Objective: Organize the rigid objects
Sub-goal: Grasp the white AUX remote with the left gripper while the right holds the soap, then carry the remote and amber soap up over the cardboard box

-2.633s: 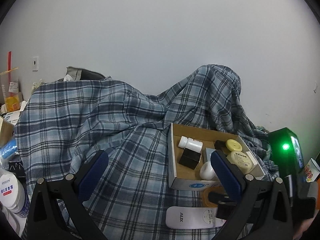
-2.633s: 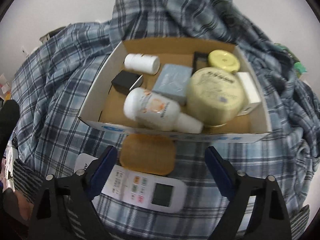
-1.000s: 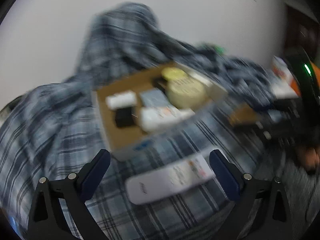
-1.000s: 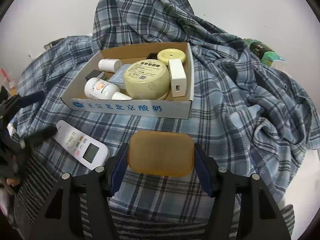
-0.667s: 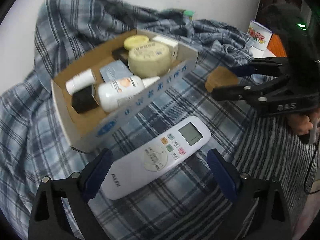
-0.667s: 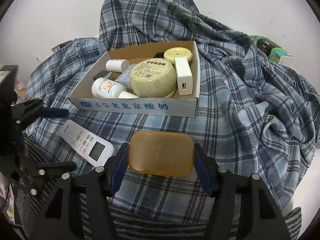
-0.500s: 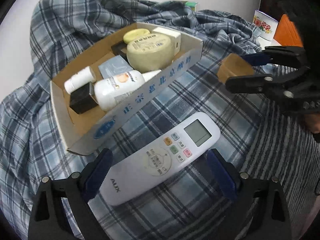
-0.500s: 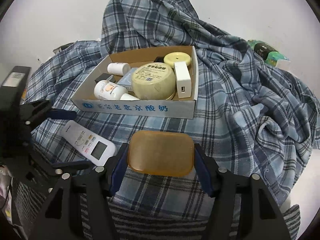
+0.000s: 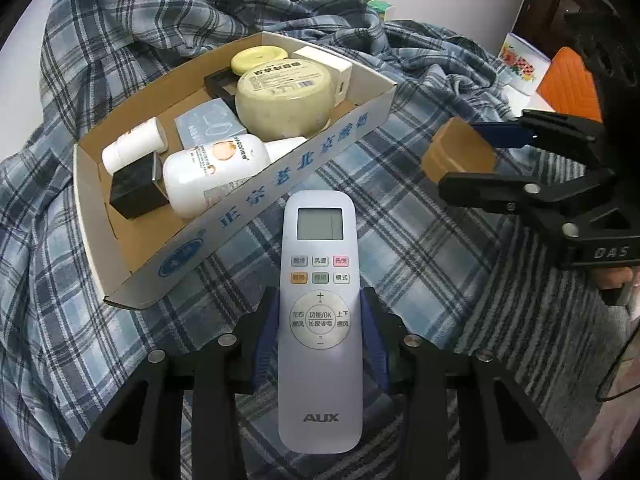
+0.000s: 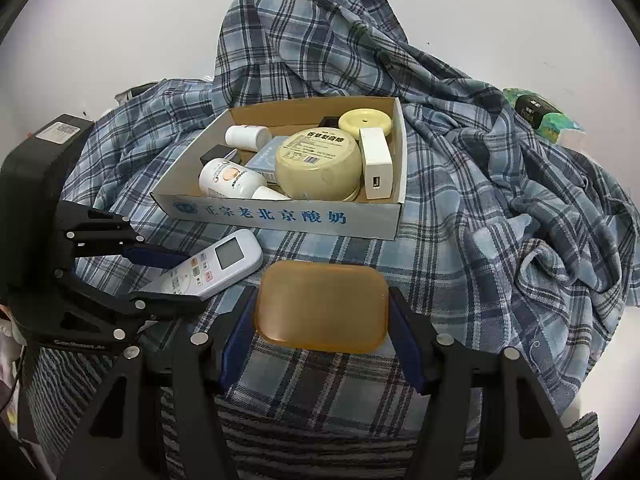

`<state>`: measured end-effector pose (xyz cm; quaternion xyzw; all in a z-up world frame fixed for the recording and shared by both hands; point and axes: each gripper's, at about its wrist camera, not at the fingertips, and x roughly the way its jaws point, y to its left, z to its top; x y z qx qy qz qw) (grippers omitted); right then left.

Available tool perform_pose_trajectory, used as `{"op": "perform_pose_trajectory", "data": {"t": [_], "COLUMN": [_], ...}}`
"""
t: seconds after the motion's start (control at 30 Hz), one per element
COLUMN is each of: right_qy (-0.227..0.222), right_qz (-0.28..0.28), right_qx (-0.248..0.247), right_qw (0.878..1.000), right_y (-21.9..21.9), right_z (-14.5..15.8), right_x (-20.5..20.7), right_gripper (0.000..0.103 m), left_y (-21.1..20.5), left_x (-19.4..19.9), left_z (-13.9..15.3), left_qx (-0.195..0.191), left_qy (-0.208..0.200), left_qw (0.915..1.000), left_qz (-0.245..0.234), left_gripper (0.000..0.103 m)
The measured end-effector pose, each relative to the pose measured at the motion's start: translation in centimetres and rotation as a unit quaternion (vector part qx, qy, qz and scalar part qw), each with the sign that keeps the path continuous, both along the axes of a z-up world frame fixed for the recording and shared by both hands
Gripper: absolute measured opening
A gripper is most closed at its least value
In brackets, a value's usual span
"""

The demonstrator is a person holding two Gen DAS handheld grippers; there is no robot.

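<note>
My left gripper (image 9: pixel 319 322) is shut on a white AUX remote control (image 9: pixel 319 320), its screen end pointing at the cardboard box (image 9: pixel 280 184); the remote also shows in the right wrist view (image 10: pixel 212 266). My right gripper (image 10: pixel 322 312) is shut on an amber soap bar (image 10: pixel 321 305), held above the plaid cloth in front of the box (image 10: pixel 288 214); the bar also shows in the left wrist view (image 9: pixel 458 152). The box holds a large cream jar (image 10: pixel 318 162), a white bottle (image 10: pixel 232 178), a small white bottle (image 10: pixel 247 137), a black cube (image 9: pixel 136 188), a white charger (image 10: pixel 375 168) and a yellow lid (image 10: pixel 365 121).
A blue plaid cloth (image 10: pixel 500 200) covers the surface and rises in a hump behind the box. A green packet (image 10: pixel 540 114) lies at the far right. A floral cup (image 9: pixel 520 68) and an orange object (image 9: pixel 568 86) stand beyond the right gripper.
My left gripper has closed on the remote, which now lies straight between its fingers. My right gripper still holds the soap bar and has drawn back a little from the box.
</note>
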<state>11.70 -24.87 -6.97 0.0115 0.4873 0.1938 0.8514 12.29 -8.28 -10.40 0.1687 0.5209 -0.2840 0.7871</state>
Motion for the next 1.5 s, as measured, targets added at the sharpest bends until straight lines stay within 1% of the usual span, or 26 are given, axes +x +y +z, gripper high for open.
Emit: {"op": "perform_pose_trajectory", "data": {"t": [0.1, 0.17, 0.2, 0.23, 0.33, 0.47, 0.5, 0.6, 0.8, 0.97, 1.07, 1.17, 1.23, 1.37, 1.5], "right_qy": [0.001, 0.001, 0.001, 0.001, -0.001, -0.018, -0.023, -0.044, -0.08, -0.096, -0.099, -0.103, -0.109, -0.123, -0.156], "right_qz": [-0.001, -0.002, -0.003, -0.003, -0.003, -0.003, -0.005, -0.01, -0.007, -0.002, -0.001, 0.0, -0.002, -0.003, 0.001], "right_qx": [0.0, 0.0, 0.001, 0.001, 0.002, 0.002, 0.003, 0.006, 0.003, -0.002, -0.007, -0.006, -0.004, -0.003, -0.011], "right_qw": [1.0, 1.0, 1.0, 1.0, 1.0, 1.0, 1.0, 0.999, 0.997, 0.995, 0.995, 0.995, 0.994, 0.992, 0.988], "right_y": [0.0, 0.0, 0.0, -0.1, -0.1, 0.0, -0.1, -0.2, 0.3, 0.9, 1.1, 1.1, 1.1, 1.1, 1.4], "right_z": [0.0, 0.1, 0.1, 0.2, 0.2, 0.6, 0.8, 1.5, 2.7, 3.5, 3.7, 4.2, 4.7, 6.2, 8.6], "right_x": [0.0, 0.0, 0.0, 0.0, 0.0, -0.2, -0.3, -0.6, -1.1, -1.6, -1.9, -2.1, -2.2, -2.1, -1.3], "right_gripper": [0.062, 0.062, 0.062, 0.062, 0.062, 0.061, 0.062, 0.062, 0.062, 0.062, 0.062, 0.062, 0.062, 0.061, 0.062], "left_y": [0.1, 0.1, 0.2, 0.4, 1.3, 3.0, 3.3, 4.2, 5.7, 5.7, 5.2, 5.2, 5.1, 5.1, 5.1], "left_x": [-0.1, -0.8, -1.3, -1.7, -2.8, -3.8, -3.9, -4.8, -5.8, -6.3, -7.0, -7.2, -7.3, -7.1, -6.1], "left_z": [-0.3, -0.2, 0.0, 0.2, 1.1, 2.9, 3.1, 4.4, 6.8, 7.8, 8.5, 9.1, 9.4, 10.4, 11.8], "left_qx": [-0.003, 0.005, 0.005, 0.004, -0.018, -0.043, -0.047, -0.057, -0.074, -0.072, -0.065, -0.075, -0.075, -0.083, -0.083], "left_qy": [-0.007, -0.021, -0.037, -0.043, -0.059, -0.105, -0.11, -0.149, -0.181, -0.195, -0.217, -0.22, -0.226, -0.235, -0.253], "left_qw": [0.9999, 0.9997, 0.9992, 0.9988, 0.9964, 0.9883, 0.9868, 0.9785, 0.9677, 0.9645, 0.9617, 0.96, 0.958, 0.9543, 0.948], "left_qz": [0.009, 0.007, 0.015, 0.023, 0.058, 0.102, 0.109, 0.131, 0.16, 0.162, 0.153, 0.157, 0.159, 0.165, 0.174], "left_gripper": [0.042, 0.042, 0.042, 0.042, 0.042, 0.042, 0.042, 0.042, 0.042, 0.042, 0.042, 0.042, 0.042, 0.042, 0.042]}}
